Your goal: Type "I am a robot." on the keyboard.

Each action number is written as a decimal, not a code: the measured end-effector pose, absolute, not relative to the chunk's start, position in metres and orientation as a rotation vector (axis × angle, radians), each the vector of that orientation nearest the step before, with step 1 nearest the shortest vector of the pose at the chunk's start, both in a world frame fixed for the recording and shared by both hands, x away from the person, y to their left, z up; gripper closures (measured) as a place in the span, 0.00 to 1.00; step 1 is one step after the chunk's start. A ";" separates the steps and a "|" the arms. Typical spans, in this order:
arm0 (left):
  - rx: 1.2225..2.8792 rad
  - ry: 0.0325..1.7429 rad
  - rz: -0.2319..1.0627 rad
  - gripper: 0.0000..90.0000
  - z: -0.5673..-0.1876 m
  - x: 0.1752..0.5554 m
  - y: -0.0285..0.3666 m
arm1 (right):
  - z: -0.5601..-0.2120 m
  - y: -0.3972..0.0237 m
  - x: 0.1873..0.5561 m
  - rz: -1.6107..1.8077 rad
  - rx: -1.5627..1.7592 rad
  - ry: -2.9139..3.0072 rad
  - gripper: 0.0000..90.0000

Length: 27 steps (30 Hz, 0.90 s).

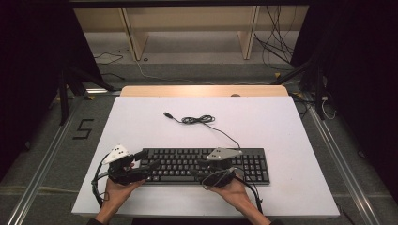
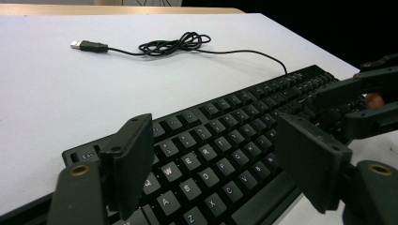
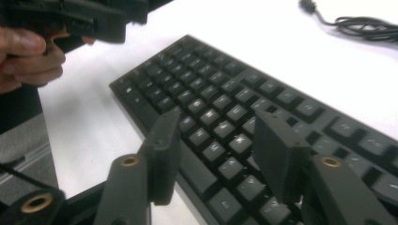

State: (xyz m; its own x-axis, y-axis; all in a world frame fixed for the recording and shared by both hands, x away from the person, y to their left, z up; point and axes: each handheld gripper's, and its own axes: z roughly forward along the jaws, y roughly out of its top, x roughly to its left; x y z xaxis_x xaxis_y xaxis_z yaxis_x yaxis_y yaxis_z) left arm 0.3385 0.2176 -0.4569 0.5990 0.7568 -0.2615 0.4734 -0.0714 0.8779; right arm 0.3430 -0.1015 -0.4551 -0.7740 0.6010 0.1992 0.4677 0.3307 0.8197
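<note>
High view: a black keyboard (image 1: 206, 165) lies flat near the front edge of the white desk (image 1: 141, 117), its cable (image 1: 202, 121) coiled behind it and ending in a loose USB plug (image 1: 167, 114). The left tool (image 1: 149, 165) is held at the keyboard's left end, the right tool (image 1: 202, 165) over the keys right of the middle. The step is judged to be a two-handed grasp of the keyboard; it is best taken at both ends at once, so that the board stays level.

Left gripper view: the left tool (image 2: 216, 164) is seen with its jaws spread wide above the left-hand letter keys, nothing between the pads. The front edge of the keyboard (image 2: 244, 140) should be brought well between the jaws before they are closed, and keycaps are better avoided as a bearing surface.

Right gripper view: the right tool (image 3: 216, 150) stands partly open above the keyboard (image 3: 225, 93), gripping nothing. It is judged better placed nearer the right end. The trailing cable (image 3: 366, 23) should be allowed for, since it will drag.
</note>
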 end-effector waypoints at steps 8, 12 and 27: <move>1.765 1.032 0.312 0.41 -0.458 0.345 0.211 | -0.449 -0.114 0.343 1.462 1.022 2.412 0.47; 1.807 1.033 0.317 0.51 -0.458 0.350 0.206 | -0.448 -0.117 0.341 1.463 1.030 2.398 0.41; 1.955 1.013 0.259 0.94 -0.464 0.370 0.181 | -0.442 -0.131 0.334 1.496 1.041 2.359 0.37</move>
